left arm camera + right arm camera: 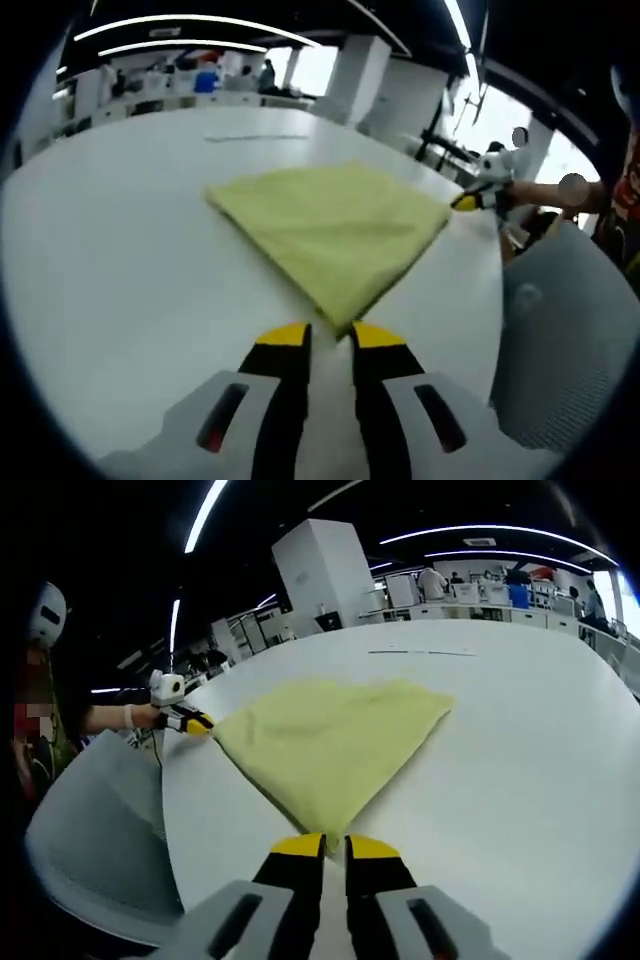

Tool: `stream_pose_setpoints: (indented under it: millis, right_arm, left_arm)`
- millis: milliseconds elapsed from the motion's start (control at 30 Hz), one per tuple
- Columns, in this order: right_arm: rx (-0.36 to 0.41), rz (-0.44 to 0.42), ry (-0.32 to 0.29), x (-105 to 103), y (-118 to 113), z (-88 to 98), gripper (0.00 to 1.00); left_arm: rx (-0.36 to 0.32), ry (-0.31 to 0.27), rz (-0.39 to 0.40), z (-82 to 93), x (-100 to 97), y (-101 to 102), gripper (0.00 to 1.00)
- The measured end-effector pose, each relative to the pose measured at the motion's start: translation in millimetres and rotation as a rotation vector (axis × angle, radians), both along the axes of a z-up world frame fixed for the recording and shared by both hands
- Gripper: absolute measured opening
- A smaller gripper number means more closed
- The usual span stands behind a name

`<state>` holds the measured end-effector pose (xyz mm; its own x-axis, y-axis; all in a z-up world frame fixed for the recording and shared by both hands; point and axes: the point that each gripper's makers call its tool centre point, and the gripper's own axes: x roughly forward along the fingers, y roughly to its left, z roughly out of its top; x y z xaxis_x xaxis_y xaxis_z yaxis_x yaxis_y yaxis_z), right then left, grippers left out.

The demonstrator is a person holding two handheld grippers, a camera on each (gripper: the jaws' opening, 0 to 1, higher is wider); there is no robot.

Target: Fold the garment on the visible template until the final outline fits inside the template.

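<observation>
The garment point(335, 232) is a pale yellow cloth, folded into a flat squarish shape and lying on a big white table point(120, 270). In the left gripper view it sits a bit past the middle of the tabletop with one corner pointing back at the camera.

The left gripper point(331, 334) has that near corner right between its yellow-tipped jaws; they're nearly together with just the fold of cloth in the gap, so it looks pinched. Same story on the other side: the right gripper point(335, 844) has its jaws close together at the corner nearest it, cloth edge going in between the tips.

Each gripper also turns up in the other view, at the far side corner of the cloth, held by a person's hand point(128, 717).

No brand, label or readable writing on the cloth or the grippers that I can make out. There's a thin dark line point(420, 652) on the table beyond the cloth. A grey mesh chair point(95, 830) sits against the table edge, and the background is blurry office desks and ceiling strip lights.
</observation>
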<state>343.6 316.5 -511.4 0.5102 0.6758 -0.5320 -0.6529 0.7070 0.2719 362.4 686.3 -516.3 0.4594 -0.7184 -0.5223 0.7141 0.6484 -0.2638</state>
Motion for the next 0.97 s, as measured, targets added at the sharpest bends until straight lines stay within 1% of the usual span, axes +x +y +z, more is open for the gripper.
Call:
stream_pose_setpoints:
  millis: [33, 100, 133, 167, 200, 300, 367, 400, 433, 500, 533, 567, 600, 633, 667, 700, 800, 900, 967]
  right_arm:
    - [0.001, -0.003, -0.003, 0, -1, 1.6, 0.09]
    - [0.014, -0.015, -0.015, 1, -2, 9.8, 0.17]
    - [0.015, -0.018, -0.043, 4, -3, 15.3, 0.23]
    - [0.015, -0.017, -0.053, 4, -2, 18.4, 0.26]
    - [0.015, -0.014, -0.058, 2, -1, 21.2, 0.27]
    - [0.013, -0.012, -0.089, -2, 4, 27.6, 0.35]
    - [0.002, -0.013, -0.102, -4, 8, 27.8, 0.45]
    - [-0.006, -0.013, -0.106, -4, 9, 26.3, 0.51]
    - [-0.021, -0.021, -0.109, -4, 9, 23.4, 0.61]
    - [-0.047, -0.037, -0.11, -5, 7, 17.7, 0.75]
    - [-0.059, -0.047, -0.113, -1, 2, 16.1, 0.83]
    - [-0.075, -0.061, -0.107, 0, -1, 12.9, 0.89]
    - [-0.093, -0.065, -0.109, 0, -2, 10.5, 0.93]
    - [-0.094, -0.069, -0.107, 0, -2, 9.3, 0.98]
    - [-0.093, -0.084, -0.093, -2, -3, 6.8, 1.0]
    - [-0.094, -0.079, -0.095, -2, -3, 6.7, 0.99]
    - [-0.093, -0.092, -0.078, -4, -6, 5.8, 1.0]
    - [-0.101, -0.092, -0.084, -5, -7, 5.5, 1.0]
    - [-0.088, -0.096, -0.083, -7, -6, 7.8, 1.0]
  left_arm:
    - [-0.008, -0.014, 0.019, 7.7, 3.3, -2, 0.16]
    - [-0.024, -0.041, 0.033, 17.4, 5.8, -1, 0.2]
    - [-0.043, -0.053, 0.05, 24.5, 7.8, -2, 0.21]
    - [-0.05, -0.061, 0.055, 27.5, 9.4, 0, 0.22]
    - [-0.049, -0.084, 0.059, 32.0, 11.2, 2, 0.24]
    - [-0.06, -0.104, 0.071, 37.6, 14.0, 2, 0.29]
    - [-0.061, -0.111, 0.075, 39.2, 14.0, 1, 0.33]
    - [-0.058, -0.116, 0.073, 38.9, 13.1, 0, 0.37]
    - [-0.05, -0.125, 0.07, 37.1, 12.9, 1, 0.41]
    - [-0.036, -0.127, 0.077, 34.5, 11.4, -1, 0.52]
    - [-0.033, -0.129, 0.077, 33.8, 11.1, -1, 0.59]
    - [-0.025, -0.129, 0.079, 31.8, 10.3, -1, 0.7]
    - [-0.017, -0.12, 0.084, 29.6, 9.7, -1, 0.77]
    - [-0.007, -0.126, 0.081, 28.4, 8.7, -2, 0.82]
    - [0.0, -0.131, 0.078, 27.6, 8.0, -2, 0.87]
    - [0.005, -0.128, 0.08, 26.4, 6.7, -4, 0.89]
    - [-0.011, -0.095, 0.086, 22.9, 2.5, -5, 0.97]
    - [0.004, -0.104, 0.075, 23.2, -2.4, -8, 0.99]
    - [-0.002, -0.105, 0.08, 23.9, -1.4, -6, 0.99]
